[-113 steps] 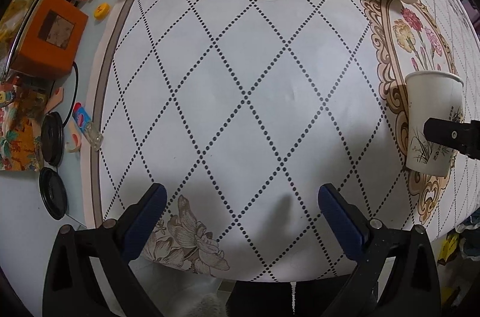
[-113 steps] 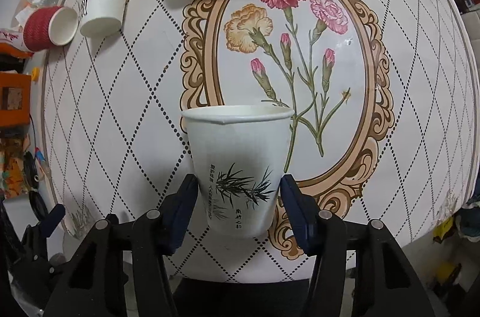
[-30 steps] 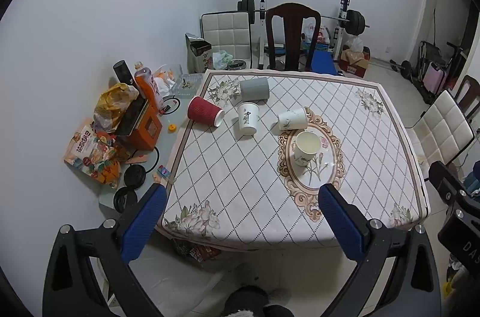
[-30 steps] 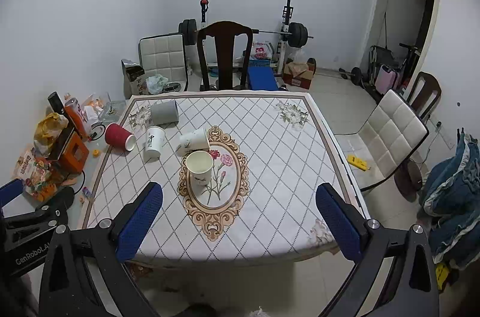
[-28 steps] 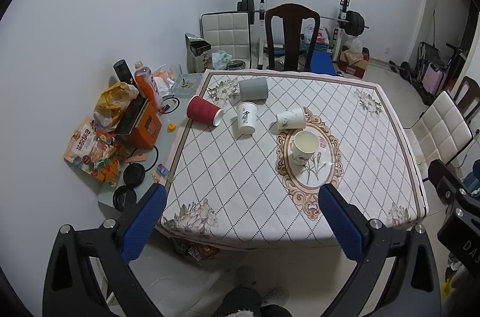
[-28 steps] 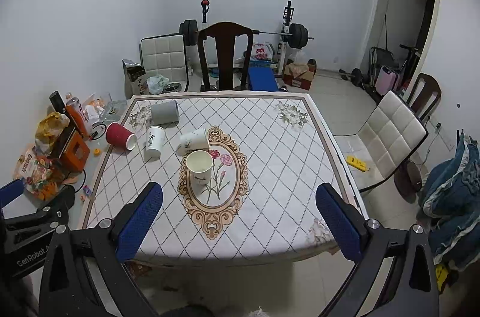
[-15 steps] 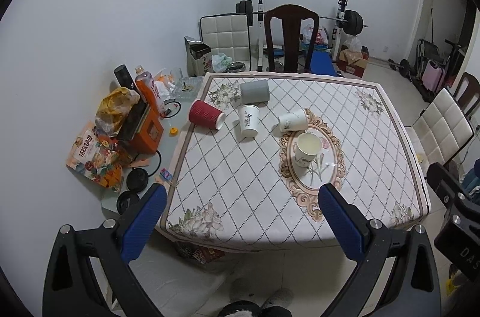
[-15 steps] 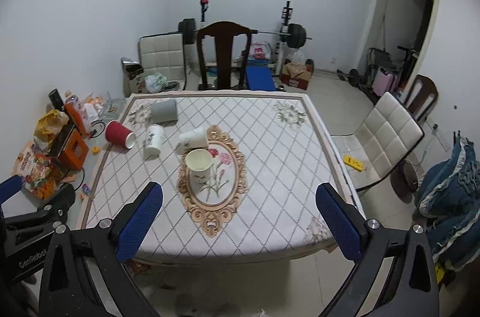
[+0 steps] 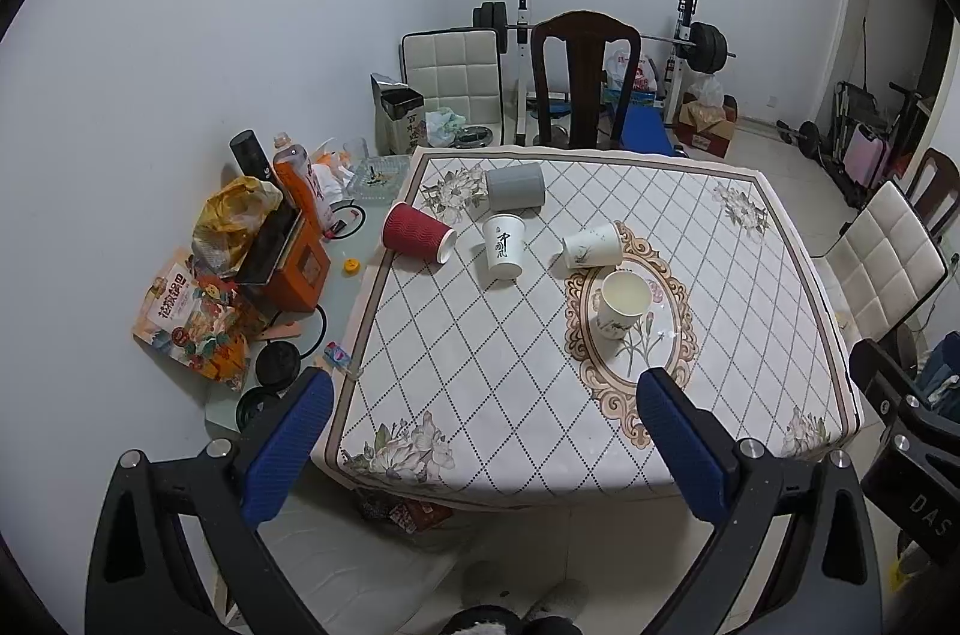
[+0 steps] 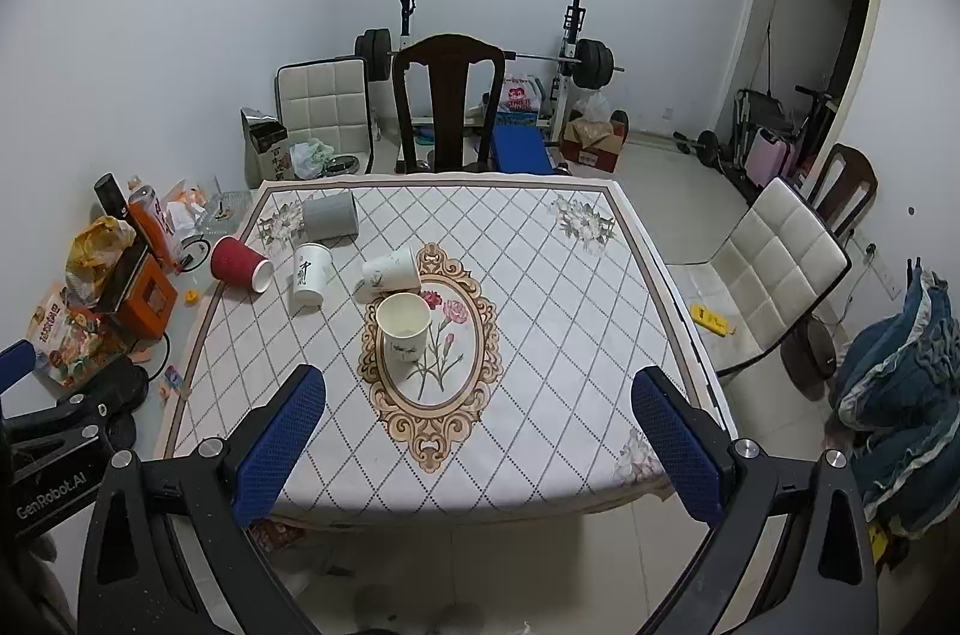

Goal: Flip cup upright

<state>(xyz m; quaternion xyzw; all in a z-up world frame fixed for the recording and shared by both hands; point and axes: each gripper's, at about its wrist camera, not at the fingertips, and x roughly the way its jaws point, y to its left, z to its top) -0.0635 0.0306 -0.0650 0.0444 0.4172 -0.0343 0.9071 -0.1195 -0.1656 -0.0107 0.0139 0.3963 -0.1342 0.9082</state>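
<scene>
A white paper cup with a bamboo print [image 9: 622, 305] [image 10: 404, 326] stands upright on the floral oval of the tablecloth. Behind it a white cup [image 9: 591, 245] [image 10: 390, 271] lies on its side. A white cup with black characters [image 9: 504, 246] [image 10: 310, 273], a red ribbed cup [image 9: 418, 233] [image 10: 241, 264] and a grey cup [image 9: 515, 185] [image 10: 329, 214] also lie tipped over. My left gripper [image 9: 480, 446] and right gripper [image 10: 477, 446] are both open, empty, and held high, well back from the table's front edge.
The table [image 9: 540, 455] [image 10: 540, 455] has a dark wooden chair [image 9: 585, 71] at its far side and a white chair [image 10: 774, 263] at the right. A side surface at the left holds an orange box [image 9: 300, 269], bottles and snack bags. Gym gear stands at the back wall.
Since the oldest frames my right gripper let go of the bamboo cup, which now stands upright. Both grippers have pulled far back and up from the table. Little has moved in the last second.
</scene>
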